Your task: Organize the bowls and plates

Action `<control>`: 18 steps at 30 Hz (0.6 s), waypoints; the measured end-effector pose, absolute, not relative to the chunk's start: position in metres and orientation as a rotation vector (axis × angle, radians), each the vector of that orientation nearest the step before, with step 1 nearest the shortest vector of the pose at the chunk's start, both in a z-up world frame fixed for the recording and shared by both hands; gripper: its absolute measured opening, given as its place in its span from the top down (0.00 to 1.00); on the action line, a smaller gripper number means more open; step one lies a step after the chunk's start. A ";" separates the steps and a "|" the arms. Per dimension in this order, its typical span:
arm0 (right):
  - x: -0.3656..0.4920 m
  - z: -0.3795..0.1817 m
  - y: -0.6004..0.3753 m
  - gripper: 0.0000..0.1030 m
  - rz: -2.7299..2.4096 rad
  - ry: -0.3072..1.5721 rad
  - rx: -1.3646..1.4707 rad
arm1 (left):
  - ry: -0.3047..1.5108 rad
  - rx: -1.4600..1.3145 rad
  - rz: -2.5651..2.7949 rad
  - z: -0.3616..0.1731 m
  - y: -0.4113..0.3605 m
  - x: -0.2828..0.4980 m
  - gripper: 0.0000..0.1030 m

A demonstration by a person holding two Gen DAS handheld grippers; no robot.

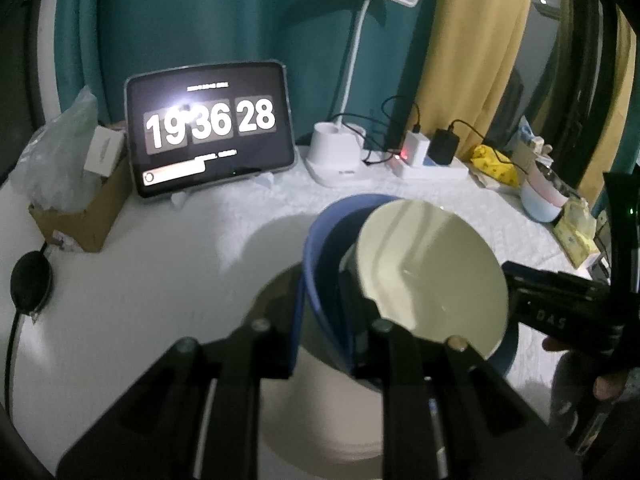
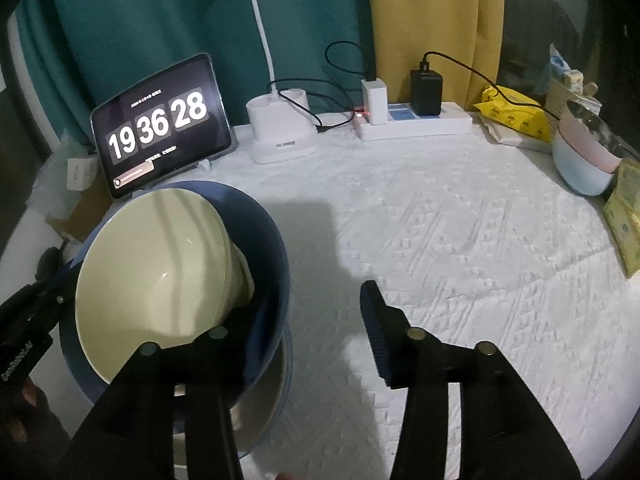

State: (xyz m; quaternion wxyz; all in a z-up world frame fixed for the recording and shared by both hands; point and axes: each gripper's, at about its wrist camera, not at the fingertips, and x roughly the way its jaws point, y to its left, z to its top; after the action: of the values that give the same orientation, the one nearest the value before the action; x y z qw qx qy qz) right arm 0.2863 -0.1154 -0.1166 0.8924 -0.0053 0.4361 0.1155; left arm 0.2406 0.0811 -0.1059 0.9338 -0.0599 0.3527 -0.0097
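A blue bowl (image 1: 320, 248) is held tilted above a pale plate (image 1: 320, 412), with a cream-green bowl (image 1: 432, 268) nested on its side inside it. My left gripper (image 1: 324, 344) is shut on the blue bowl's rim. In the right wrist view the blue bowl (image 2: 268, 240) and cream-green bowl (image 2: 152, 276) fill the lower left, over the plate (image 2: 260, 404). My right gripper (image 2: 304, 332) is open, its left finger beside the blue bowl's rim, its right finger over the white cloth. The right gripper also shows in the left wrist view (image 1: 560, 304).
White textured tablecloth (image 2: 460, 240). At the back stand a tablet clock (image 2: 160, 128), a white lamp base (image 2: 280, 128) and a power strip with chargers (image 2: 412, 120). At right are yellow packets (image 2: 516, 116) and a pink-and-blue bowl (image 2: 580, 160). A cardboard box (image 1: 80, 208) sits at left.
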 end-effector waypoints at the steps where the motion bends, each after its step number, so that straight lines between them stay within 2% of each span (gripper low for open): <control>1: 0.285 -0.116 -0.116 0.46 0.236 0.901 -0.015 | 0.721 -0.119 -0.013 -0.105 0.080 0.240 0.82; 6: 0.276 -0.112 -0.121 0.41 0.235 0.888 -0.018 | 0.693 -0.140 0.006 -0.098 0.081 0.228 0.82; 14: 0.259 -0.099 -0.130 0.40 0.233 0.854 -0.021 | 0.616 -0.107 0.023 -0.080 0.070 0.203 0.80; 15: 0.256 -0.097 -0.131 0.40 0.230 0.847 -0.025 | 0.611 -0.107 0.021 -0.078 0.069 0.201 0.76; 17: 0.249 -0.092 -0.133 0.40 0.230 0.832 -0.034 | 0.596 -0.108 0.014 -0.075 0.066 0.196 0.58; 18: 0.245 -0.089 -0.134 0.40 0.230 0.824 -0.040 | 0.585 -0.111 0.007 -0.073 0.065 0.193 0.43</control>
State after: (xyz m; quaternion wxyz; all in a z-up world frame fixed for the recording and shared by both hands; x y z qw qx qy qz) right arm 0.2449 -0.1337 -0.0893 0.9097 -0.0196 0.3996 0.1114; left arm 0.1928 0.0646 -0.0726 0.9560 -0.0549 0.2881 0.0035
